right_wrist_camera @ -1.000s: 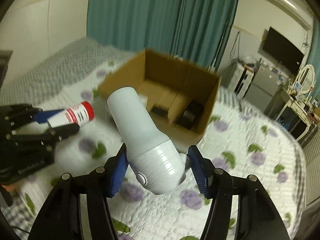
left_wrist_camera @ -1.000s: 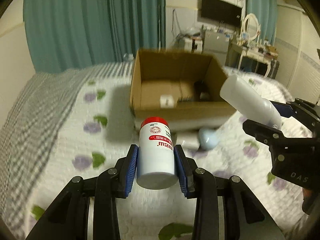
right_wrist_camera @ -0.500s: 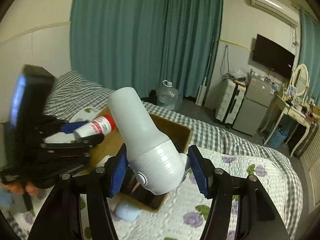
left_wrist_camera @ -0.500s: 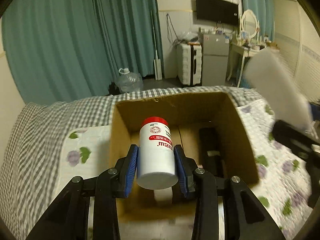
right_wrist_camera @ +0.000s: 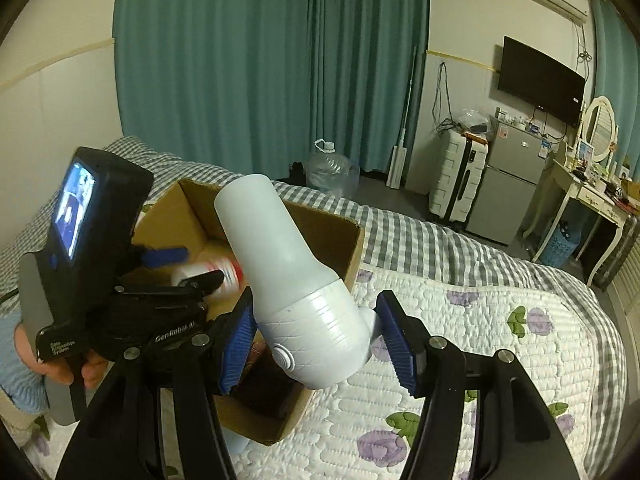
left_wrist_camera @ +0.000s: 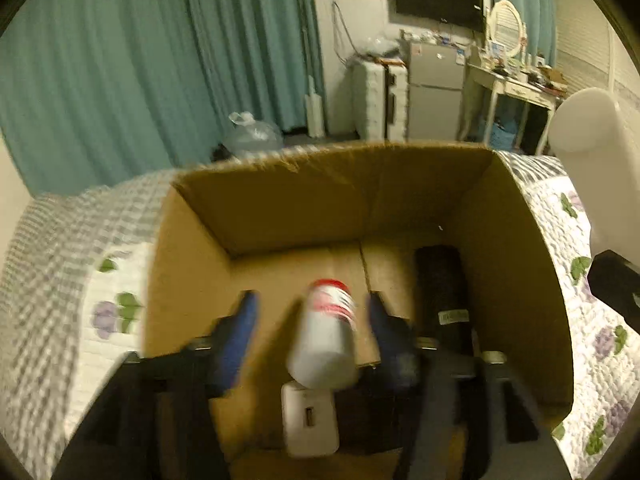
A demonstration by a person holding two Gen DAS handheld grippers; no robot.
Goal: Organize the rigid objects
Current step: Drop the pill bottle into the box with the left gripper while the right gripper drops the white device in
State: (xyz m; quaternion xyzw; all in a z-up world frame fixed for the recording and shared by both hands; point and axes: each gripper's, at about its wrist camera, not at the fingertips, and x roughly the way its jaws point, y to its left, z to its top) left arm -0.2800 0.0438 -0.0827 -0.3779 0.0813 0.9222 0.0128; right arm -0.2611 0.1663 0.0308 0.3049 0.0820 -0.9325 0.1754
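Observation:
My left gripper (left_wrist_camera: 310, 320) is open over the cardboard box (left_wrist_camera: 200, 280). The white bottle with the red cap (left_wrist_camera: 324, 340) is blurred between the spread blue pads, touching neither, above the box floor. It also shows in the right wrist view (right_wrist_camera: 208, 272), beside the left gripper (right_wrist_camera: 172, 272). My right gripper (right_wrist_camera: 316, 340) is shut on a pale blue-white hair dryer (right_wrist_camera: 292, 280), held to the right of the box (right_wrist_camera: 320, 236). The dryer's nozzle shows at the right edge of the left wrist view (left_wrist_camera: 596, 168).
Inside the box lie a white charger (left_wrist_camera: 310, 420) near the front wall and a long black object (left_wrist_camera: 440, 292) on the right. The box stands on a quilted floral bedspread (right_wrist_camera: 480, 340). Teal curtains, a suitcase, a fridge and a dressing table stand beyond the bed.
My left gripper has opened and the red-capped bottle has come free between its pads, over the box. The right gripper still holds the hair dryer and has moved nearer to the box.

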